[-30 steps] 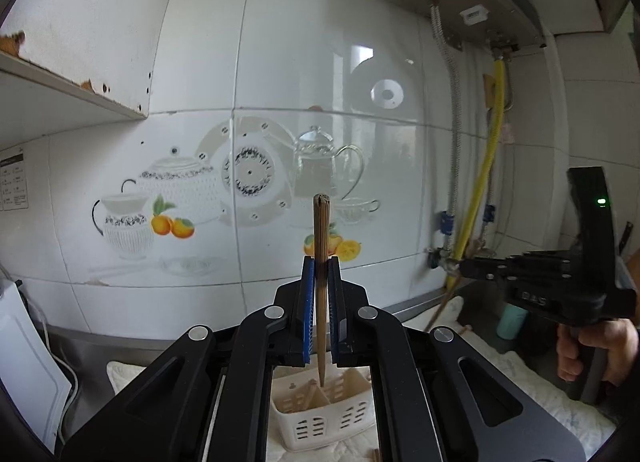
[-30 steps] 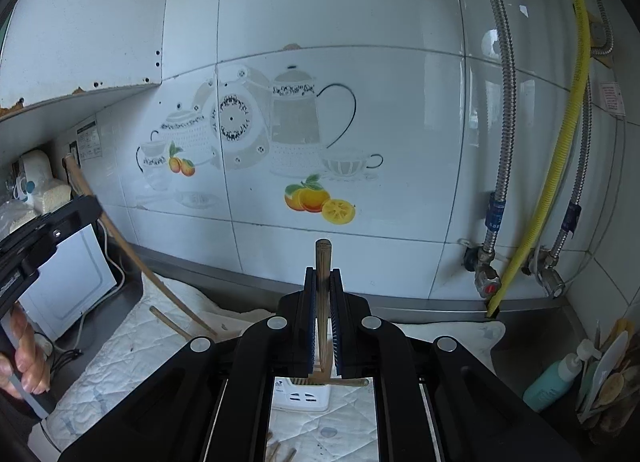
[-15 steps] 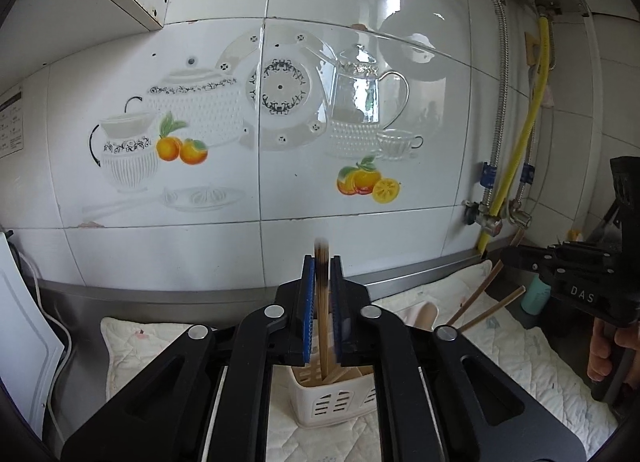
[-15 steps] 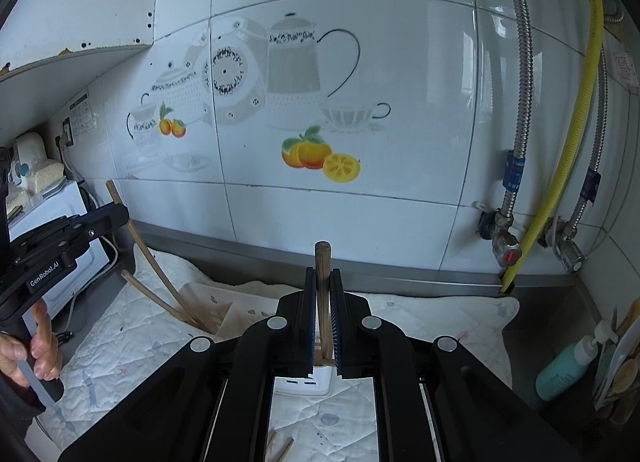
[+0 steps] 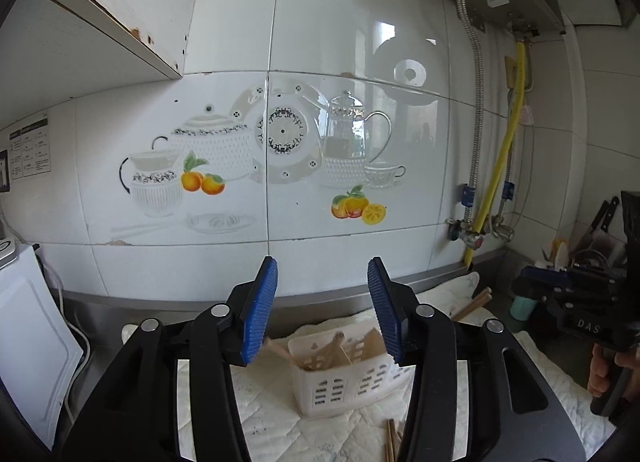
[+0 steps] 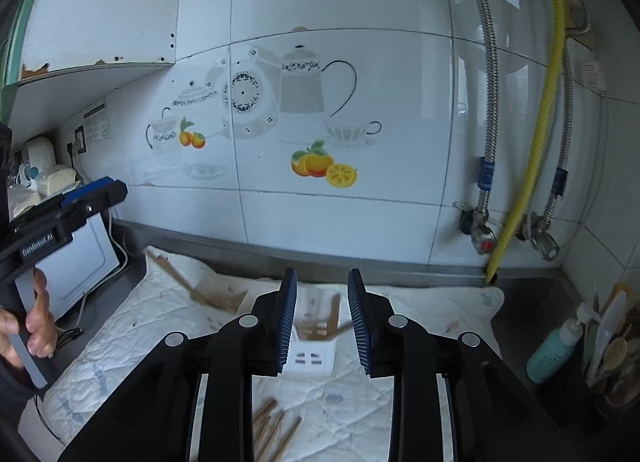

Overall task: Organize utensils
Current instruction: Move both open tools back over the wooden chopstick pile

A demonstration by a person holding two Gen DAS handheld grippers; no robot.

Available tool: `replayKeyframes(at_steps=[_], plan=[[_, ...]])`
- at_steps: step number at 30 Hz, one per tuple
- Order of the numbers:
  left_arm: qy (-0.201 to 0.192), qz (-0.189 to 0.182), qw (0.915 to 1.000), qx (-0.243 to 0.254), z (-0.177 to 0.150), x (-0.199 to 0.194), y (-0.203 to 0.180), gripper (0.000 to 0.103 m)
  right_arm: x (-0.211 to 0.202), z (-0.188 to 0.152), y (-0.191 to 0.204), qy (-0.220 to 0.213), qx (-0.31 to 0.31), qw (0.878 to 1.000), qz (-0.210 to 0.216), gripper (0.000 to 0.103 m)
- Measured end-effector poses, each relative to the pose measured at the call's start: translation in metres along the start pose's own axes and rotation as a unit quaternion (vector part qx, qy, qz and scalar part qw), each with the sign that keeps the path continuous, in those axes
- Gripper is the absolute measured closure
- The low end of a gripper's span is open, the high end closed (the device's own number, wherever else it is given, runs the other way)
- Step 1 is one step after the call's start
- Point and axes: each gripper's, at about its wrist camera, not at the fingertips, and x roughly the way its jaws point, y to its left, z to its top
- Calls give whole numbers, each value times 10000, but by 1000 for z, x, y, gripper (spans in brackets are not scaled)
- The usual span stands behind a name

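Note:
In the left wrist view my left gripper point(image 5: 322, 304) is opening, and nothing sits between its blue pads point(image 5: 260, 312). Below it a white slotted basket point(image 5: 344, 378) holds several wooden utensils point(image 5: 332, 350). My right gripper point(image 6: 322, 320) is also opening above a small white holder point(image 6: 312, 360). A blurred wooden utensil point(image 6: 320, 326) lies in that holder, below the pads and untouched by them. Loose chopsticks point(image 6: 276, 430) lie on the quilted mat point(image 6: 140, 326) in front of it. Each gripper shows in the other's view: the right gripper point(image 5: 576, 302), the left gripper point(image 6: 68, 205).
The tiled wall point(image 5: 280, 141) stands close behind. A white appliance point(image 6: 86, 266) sits at the left. Gas pipes and a yellow hose point(image 6: 532, 149) run down at the right, beside a teal bottle point(image 6: 554, 350) and a utensil rack. More chopsticks point(image 5: 476, 302) stick up at the mat's right.
Both grippers held an upright wooden stick between shut pads; both have opened and the sticks are gone from the pads. Both hands shifted a little over the containers.

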Motion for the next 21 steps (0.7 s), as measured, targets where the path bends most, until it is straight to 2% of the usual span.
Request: replayKeyframes(at_steps=[6, 11, 15, 21], plan=[[107, -16, 9999, 74, -33, -43, -7, 47, -32, -60, 12, 208, 264, 9994, 132, 77], [263, 6, 9996, 119, -72, -71, -11, 44, -46, -114, 34, 445, 288, 9985, 101, 77], [538, -35, 9985, 111, -108, -85, -13, 44, -53, -157, 53, 669, 338, 9972, 53, 77], [1069, -160, 9941, -56, -167, -95, -10, 39, -62, -203, 70, 783, 510, 9956, -103, 77]])
